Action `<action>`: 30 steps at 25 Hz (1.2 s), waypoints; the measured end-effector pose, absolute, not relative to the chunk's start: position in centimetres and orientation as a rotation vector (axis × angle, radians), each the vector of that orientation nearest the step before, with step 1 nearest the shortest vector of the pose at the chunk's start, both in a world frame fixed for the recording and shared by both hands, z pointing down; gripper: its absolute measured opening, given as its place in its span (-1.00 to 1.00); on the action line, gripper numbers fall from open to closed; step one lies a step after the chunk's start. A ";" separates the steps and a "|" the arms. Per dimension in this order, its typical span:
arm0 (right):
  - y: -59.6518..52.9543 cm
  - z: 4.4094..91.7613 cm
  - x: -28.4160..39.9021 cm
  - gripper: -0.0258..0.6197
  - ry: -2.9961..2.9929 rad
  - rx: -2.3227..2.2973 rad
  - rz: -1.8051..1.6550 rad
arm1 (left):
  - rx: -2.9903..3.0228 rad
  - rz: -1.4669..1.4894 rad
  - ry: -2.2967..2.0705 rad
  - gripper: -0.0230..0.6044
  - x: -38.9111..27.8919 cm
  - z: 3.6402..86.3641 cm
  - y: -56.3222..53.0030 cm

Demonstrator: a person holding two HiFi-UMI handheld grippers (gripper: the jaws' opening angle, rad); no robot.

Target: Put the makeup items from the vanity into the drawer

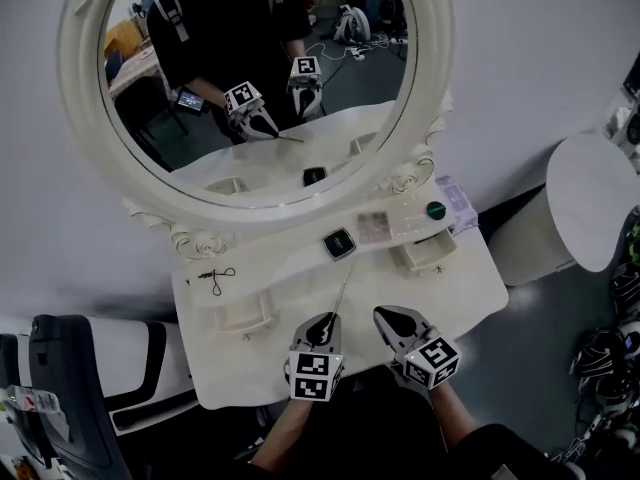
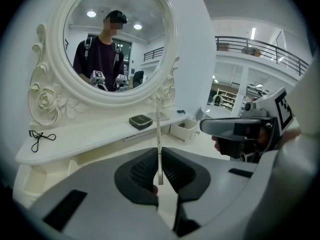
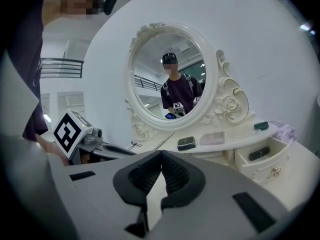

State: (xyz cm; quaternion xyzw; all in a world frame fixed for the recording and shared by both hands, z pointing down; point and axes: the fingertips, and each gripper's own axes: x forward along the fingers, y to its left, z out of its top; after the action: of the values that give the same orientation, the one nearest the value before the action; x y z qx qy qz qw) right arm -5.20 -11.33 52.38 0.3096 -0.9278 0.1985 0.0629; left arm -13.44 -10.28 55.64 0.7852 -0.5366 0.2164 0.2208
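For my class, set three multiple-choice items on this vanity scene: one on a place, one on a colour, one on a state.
1. Where is the black compact?
A in the drawer
B on the shelf
C on the floor

2. What colour is the round jar?
A red
B green
C yellow

3. The left tongs are:
A open and empty
B shut on the compact
C shut on a thin stick

Answers:
1 B, it lies flat on the shelf.
2 B, its top shows dark green.
3 C, the pads pinch the stick between them.
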 end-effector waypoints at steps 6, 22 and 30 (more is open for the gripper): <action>-10.6 51.3 -4.2 -0.85 -2.787 1.086 0.592 | 2.299 0.554 -1.402 -0.81 -12.0 53.1 -10.7; -9.4 50.8 4.4 -0.85 -2.605 1.552 0.547 | 2.564 0.652 -1.016 -0.81 -2.3 53.2 -13.7; -13.3 51.2 10.1 -0.85 -2.604 1.558 0.573 | 2.551 0.714 -0.993 -0.81 3.7 54.6 -18.3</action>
State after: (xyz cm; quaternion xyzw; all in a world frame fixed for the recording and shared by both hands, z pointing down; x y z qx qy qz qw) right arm 10.06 -13.29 51.25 0.5044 -0.8429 0.1856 0.0264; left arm 3.69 -18.35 54.63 0.8908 -0.3466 0.2493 0.1555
